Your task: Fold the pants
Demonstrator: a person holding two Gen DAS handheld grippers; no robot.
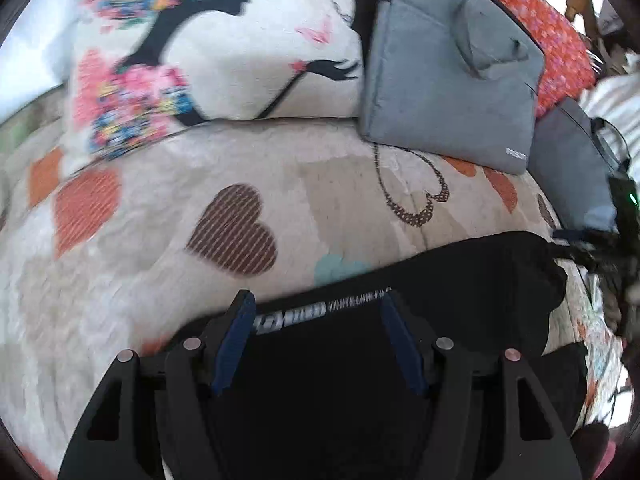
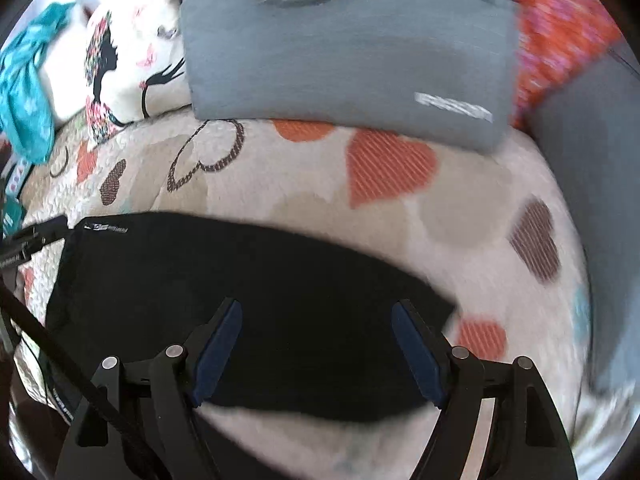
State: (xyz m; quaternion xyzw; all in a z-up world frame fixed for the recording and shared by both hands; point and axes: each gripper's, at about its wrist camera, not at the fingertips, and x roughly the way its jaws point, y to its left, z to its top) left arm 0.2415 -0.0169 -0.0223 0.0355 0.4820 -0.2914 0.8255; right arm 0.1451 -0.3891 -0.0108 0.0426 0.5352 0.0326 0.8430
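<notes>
The black pants [image 1: 460, 280] lie folded flat on a heart-patterned bedspread [image 1: 140, 272], with white lettering on the near edge. My left gripper [image 1: 316, 300] is open, its blue pads wide apart just above the pants' lettered edge. In the right wrist view the pants [image 2: 240, 276] form a dark flat shape across the bedspread [image 2: 480, 208]. My right gripper [image 2: 316, 308] is open and empty, hovering over the pants' right part. Neither gripper holds cloth.
A white pillow with a printed woman [image 1: 224, 40] and a grey bag [image 1: 448, 72] lie at the head of the bed. A second grey bag [image 1: 572, 176] and a red patterned cushion [image 1: 552, 36] are to the right. Teal cloth [image 2: 24, 92] lies far left.
</notes>
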